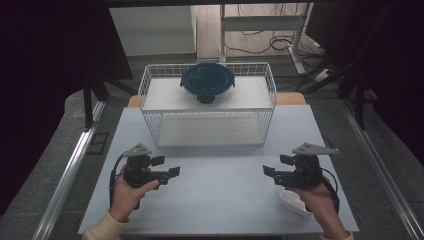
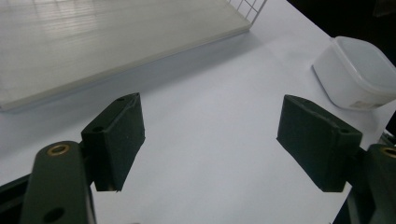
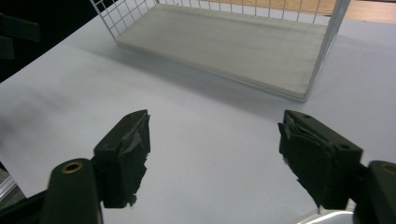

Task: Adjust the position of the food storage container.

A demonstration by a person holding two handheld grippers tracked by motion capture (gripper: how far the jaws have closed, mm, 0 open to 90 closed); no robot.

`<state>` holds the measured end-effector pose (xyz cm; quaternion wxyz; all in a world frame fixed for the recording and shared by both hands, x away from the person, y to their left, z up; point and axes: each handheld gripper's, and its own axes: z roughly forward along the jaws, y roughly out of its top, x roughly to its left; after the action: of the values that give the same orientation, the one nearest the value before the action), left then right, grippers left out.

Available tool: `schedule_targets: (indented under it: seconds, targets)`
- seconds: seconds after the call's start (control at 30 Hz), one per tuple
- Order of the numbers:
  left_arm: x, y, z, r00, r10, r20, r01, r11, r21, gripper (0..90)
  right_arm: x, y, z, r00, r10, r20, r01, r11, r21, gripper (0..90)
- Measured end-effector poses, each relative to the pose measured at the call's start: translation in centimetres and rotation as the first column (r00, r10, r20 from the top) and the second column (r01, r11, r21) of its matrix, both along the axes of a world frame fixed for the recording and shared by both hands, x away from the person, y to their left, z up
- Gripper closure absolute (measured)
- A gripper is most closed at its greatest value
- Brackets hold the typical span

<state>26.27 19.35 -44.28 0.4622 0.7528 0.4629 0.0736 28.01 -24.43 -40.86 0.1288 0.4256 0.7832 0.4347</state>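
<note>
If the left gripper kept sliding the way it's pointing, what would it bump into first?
Probably the white plastic tub near the table's right edge. The left gripper has open, empty jaws and bare table ahead; depth is hard to judge.

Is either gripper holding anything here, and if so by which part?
Nothing is held. The left gripper and right gripper both stand open over the bare table, with nothing between their jaws.
</note>
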Motion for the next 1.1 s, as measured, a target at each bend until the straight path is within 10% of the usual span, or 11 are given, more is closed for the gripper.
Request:
schedule_targets:
  seconds: [0.53, 0.87, 1.1]
  targets:
    - [0.1, -0.1, -1.3, 0.9996, 0.0, -0.029, 0.001, 0.9992, 0.039, 22.7, -0.1, -1.6, -1.4, 0.9978, -0.023, -0.062, 0.02, 0.998, -0.063, 40.0]
    - [0.1, 0.5, -1.8, 0.9989, 0.017, -0.045, -0.015, 0.9989, 0.044, 22.7, -2.6, -6.3, -1.6, 0.9896, -0.107, -0.096, 0.099, 0.991, -0.086, 67.6]
    - [0.3, 0.7, -2.0, 0.9983, 0.025, -0.053, -0.023, 0.9988, 0.043, 22.7, -4.3, -10.3, -3.0, 0.9723, -0.205, -0.112, 0.186, 0.969, -0.163, 85.1]
